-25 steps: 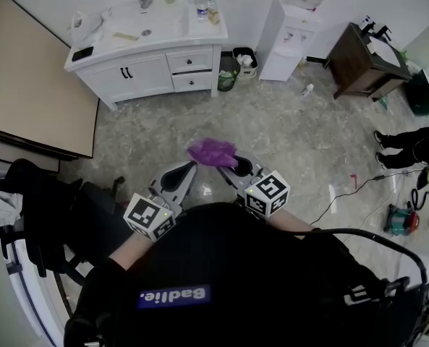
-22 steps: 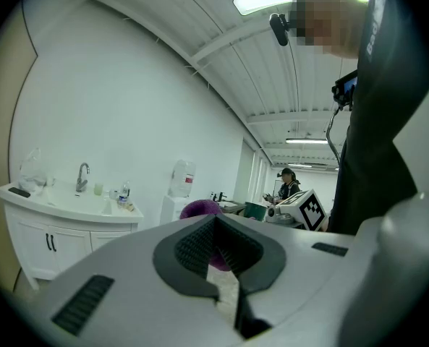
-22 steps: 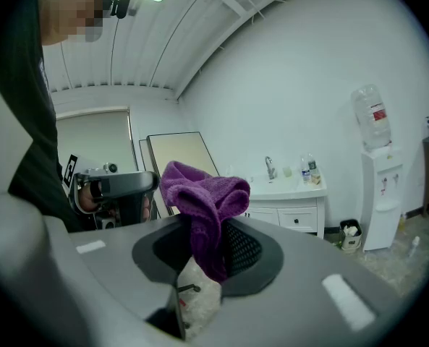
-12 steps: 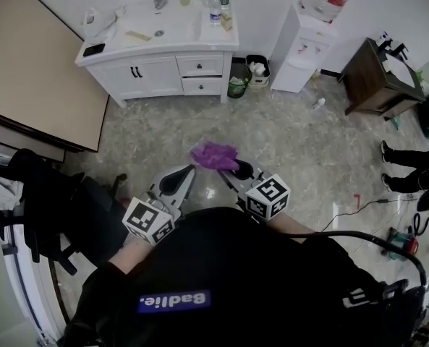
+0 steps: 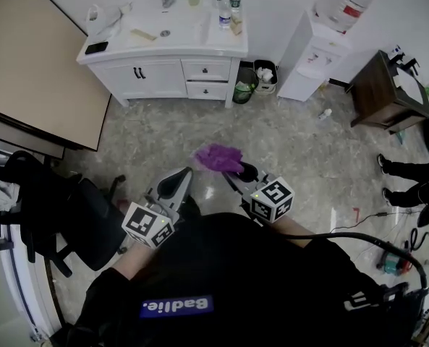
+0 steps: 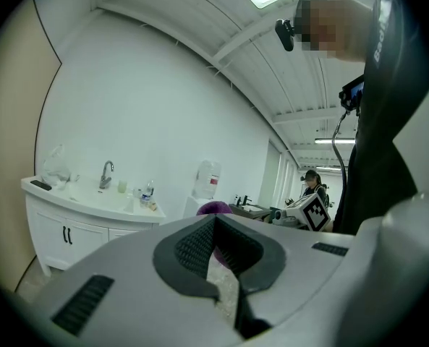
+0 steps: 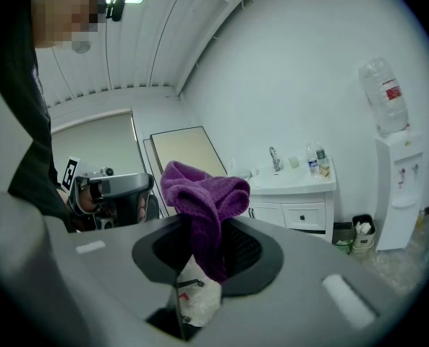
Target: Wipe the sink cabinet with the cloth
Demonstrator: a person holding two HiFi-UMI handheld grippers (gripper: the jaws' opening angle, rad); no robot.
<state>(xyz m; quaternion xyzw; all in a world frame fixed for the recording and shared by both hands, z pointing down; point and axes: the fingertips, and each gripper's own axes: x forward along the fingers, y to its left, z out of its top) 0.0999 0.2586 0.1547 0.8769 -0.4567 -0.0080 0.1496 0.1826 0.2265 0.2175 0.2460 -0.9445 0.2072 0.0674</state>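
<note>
Right claw clamped on purple cloth; left claw closed, empty. Both over floor, well apart from sink cabinet.

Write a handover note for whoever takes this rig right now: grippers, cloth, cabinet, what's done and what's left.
Right gripper: shut on the purple cloth, which bunches up above its jaws.
Left gripper: shut, nothing between its jaws.
Sink cabinet: white, across the floor ahead, apart from both grippers. Bottles and a phone sit on its top.
Done: the cloth is gripped.
Left: walk up to the cabinet and wipe it. The cloth is not yet touching it.
</note>
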